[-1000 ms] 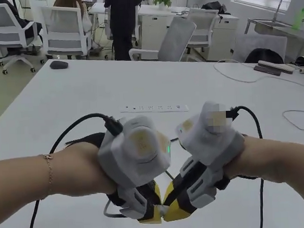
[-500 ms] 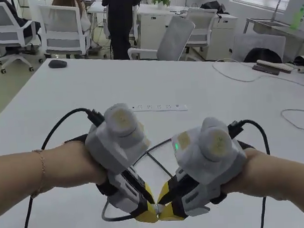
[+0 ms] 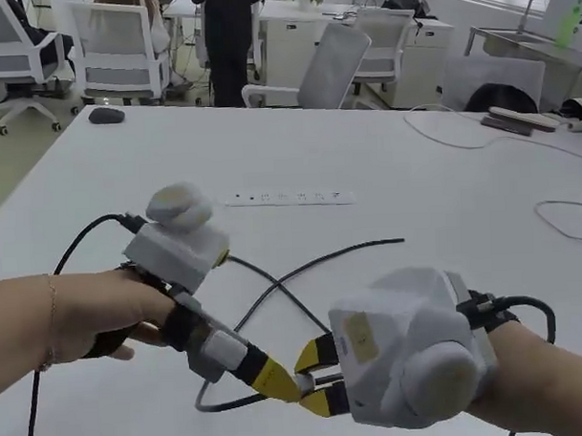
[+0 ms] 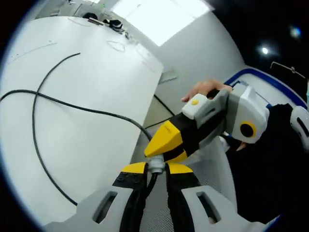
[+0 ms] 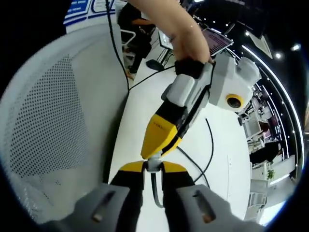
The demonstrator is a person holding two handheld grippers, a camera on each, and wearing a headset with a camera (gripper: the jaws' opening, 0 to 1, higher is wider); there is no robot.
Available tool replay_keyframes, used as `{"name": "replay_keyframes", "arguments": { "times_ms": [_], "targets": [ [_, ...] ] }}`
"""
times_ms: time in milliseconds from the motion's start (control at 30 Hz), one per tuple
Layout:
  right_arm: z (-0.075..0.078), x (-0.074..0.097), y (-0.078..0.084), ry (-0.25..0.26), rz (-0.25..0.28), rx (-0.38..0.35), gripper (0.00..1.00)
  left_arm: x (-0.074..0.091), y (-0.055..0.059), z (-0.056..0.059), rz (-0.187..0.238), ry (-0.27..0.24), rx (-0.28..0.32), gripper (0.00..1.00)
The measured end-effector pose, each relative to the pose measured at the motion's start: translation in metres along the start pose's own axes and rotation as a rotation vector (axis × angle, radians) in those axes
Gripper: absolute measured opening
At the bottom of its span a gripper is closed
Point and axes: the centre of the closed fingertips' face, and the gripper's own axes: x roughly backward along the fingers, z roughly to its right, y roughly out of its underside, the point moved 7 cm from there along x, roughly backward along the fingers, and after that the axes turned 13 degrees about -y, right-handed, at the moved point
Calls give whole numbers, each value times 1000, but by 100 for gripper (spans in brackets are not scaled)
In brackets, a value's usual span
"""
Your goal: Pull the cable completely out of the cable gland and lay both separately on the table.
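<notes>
1. grey cable gland (image 4: 155, 166) looks still threaded on the black cable (image 3: 321, 261), so i judge the pull is only starting.
2. left gripper (image 3: 278, 381) and right gripper (image 3: 319, 378) meet tip to tip, each set of jaws closed on the gland; which one also pinches the cable i cannot tell.
3. gland is held just above the table (image 3: 442, 174), by its near edge; the cable loops over the middle, loose end toward the right edge.
4. next: one gripper holds firm, the other draws straight away along the cable, then both get laid down apart.
</notes>
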Motion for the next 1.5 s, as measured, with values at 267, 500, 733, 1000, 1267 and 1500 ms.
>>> {"name": "replay_keyframes", "arguments": {
  "times_ms": [267,500,733,1000,1267,1500],
  "targets": [
    [5,-1,10,-200,101,-268,26,-3,-4,26,-49,-258,-474,16],
    [15,1,10,-311,191,-373,21,0,-8,44,-98,-458,-903,16],
    [18,-3,10,-326,216,-414,12,2,-5,54,-131,-545,-1128,16],
    [13,-6,5,-226,146,-290,11,6,-5,40,-60,-464,-847,16],
    [9,-6,0,-140,78,-158,11,10,-2,27,14,-316,-488,16],
    [1,-8,-2,-135,38,-76,11,7,7,19,40,-159,-93,16]
  ]
}}
